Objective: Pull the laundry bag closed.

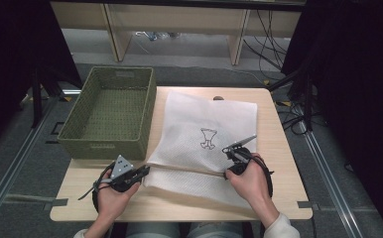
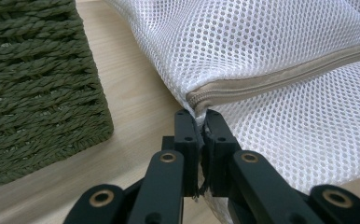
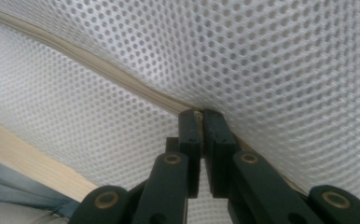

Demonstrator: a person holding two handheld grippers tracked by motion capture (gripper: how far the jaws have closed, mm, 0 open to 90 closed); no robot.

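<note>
Step in hand: unzipping or zipping the mesh bag (image 1: 207,124), which lies flat on the tabletop (image 1: 279,148) just right of the basket (image 1: 111,111). Left gripper (image 1: 142,172) is clenched on the bag's near-left corner, at the end of the zip (image 2: 280,77). Right gripper (image 1: 228,171) is clenched on the zip line farther right, prob. on the slider, tho the slider itself is hidden betw. the fingers. Zip runs taut betw. the two.

Next move, my guess: left holds the corner as anchor w/ fabric tight, right draws along the zip in a straight line; slack would let the mesh bunch and snag.

Views: high view gives the layout — basket empty, bag w/ a small line drawing (image 1: 207,138), both hands low at the near edge. Left gripper view shows the zip end pinched at the corner, beside the basket's woven wall (image 2: 38,88). Right gripper view shows the zip seam (image 3: 99,70) running into shut fingers, plus tabletop edge below.
</note>
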